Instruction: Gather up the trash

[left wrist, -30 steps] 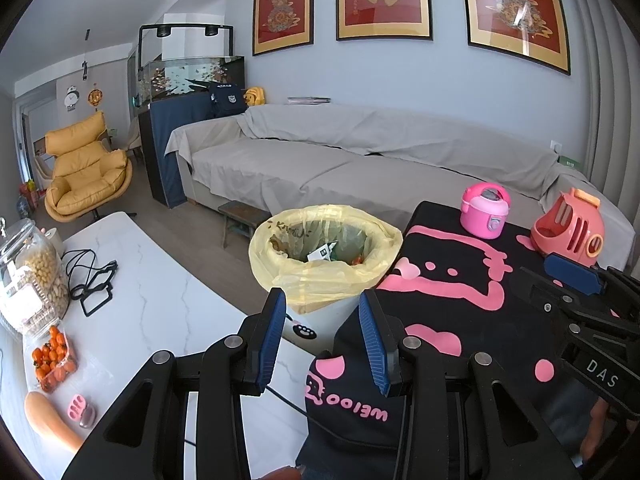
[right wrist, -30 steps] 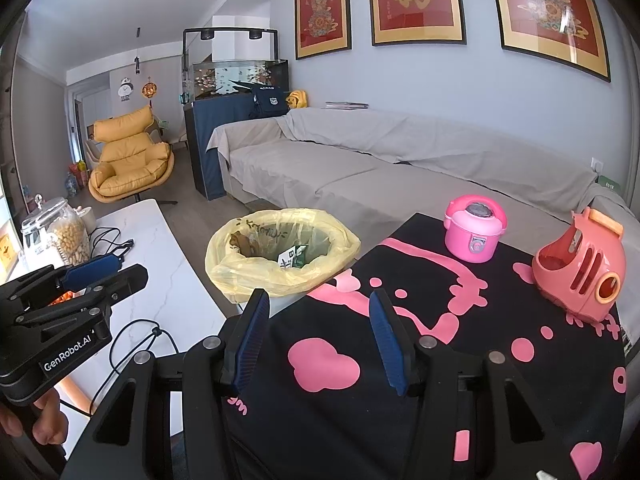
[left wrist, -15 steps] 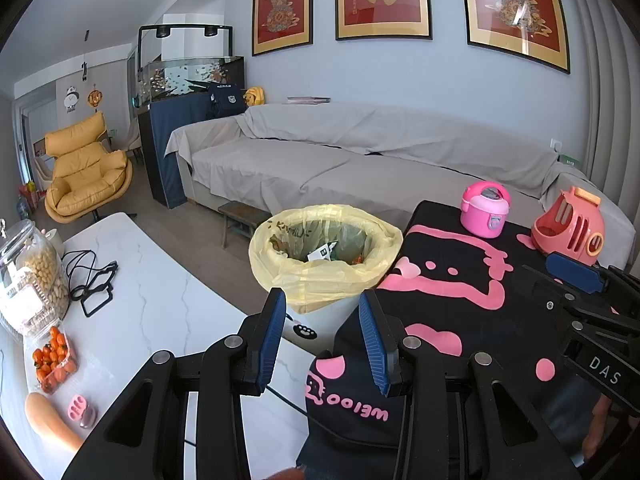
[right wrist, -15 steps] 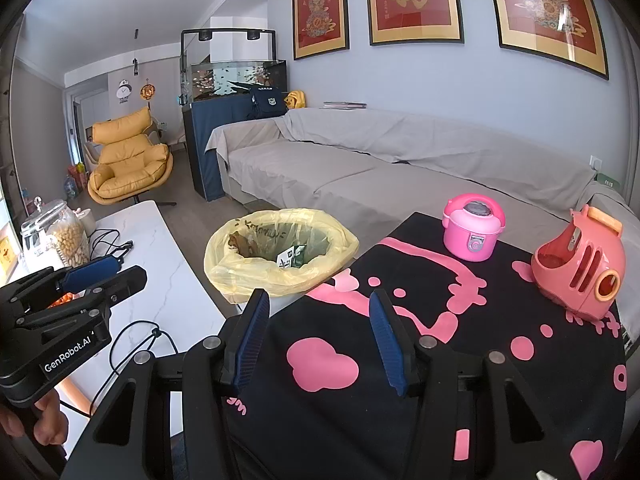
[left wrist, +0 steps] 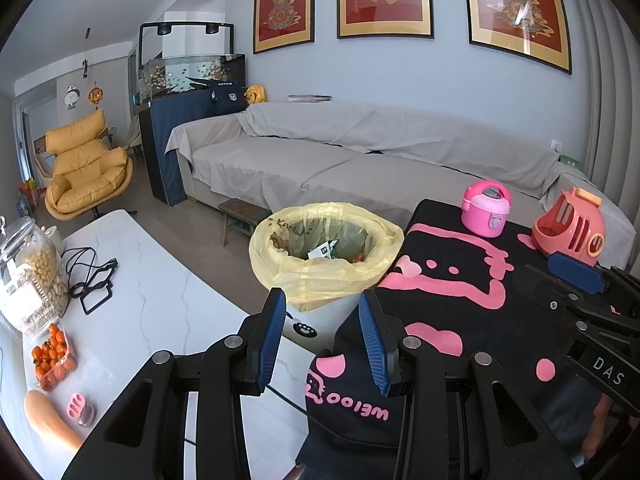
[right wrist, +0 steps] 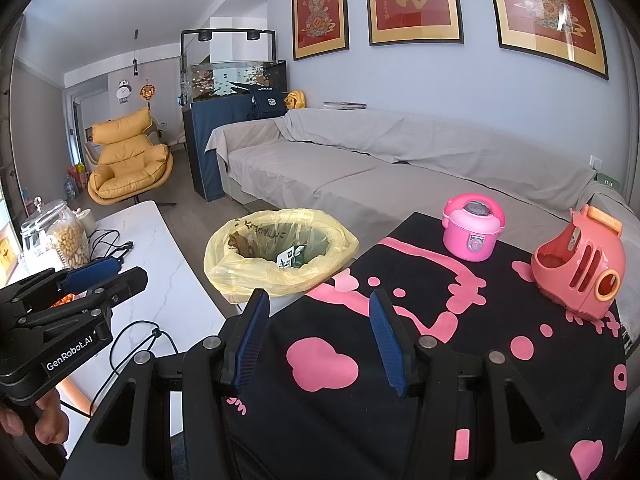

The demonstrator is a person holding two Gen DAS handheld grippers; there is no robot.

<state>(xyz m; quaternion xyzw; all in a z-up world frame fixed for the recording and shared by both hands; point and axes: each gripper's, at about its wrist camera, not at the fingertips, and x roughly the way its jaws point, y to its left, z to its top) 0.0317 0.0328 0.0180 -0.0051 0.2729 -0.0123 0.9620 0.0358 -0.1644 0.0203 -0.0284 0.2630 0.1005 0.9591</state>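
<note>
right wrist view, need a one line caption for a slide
Open right claw hovers empty over the black-and-pink cloth, facing the yellow-lined trash bin, with toy rice cooker beyond.

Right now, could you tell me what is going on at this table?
A person holds a two-finger tool in each hand. The left tool and right tool are both open and empty, hovering short of the trash bin lined with a yellow bag, which already holds some litter. The bin stands between a white marble table and a black cloth with pink print, where a pink toy rice cooker and a coral toy sit untouched.
</note>
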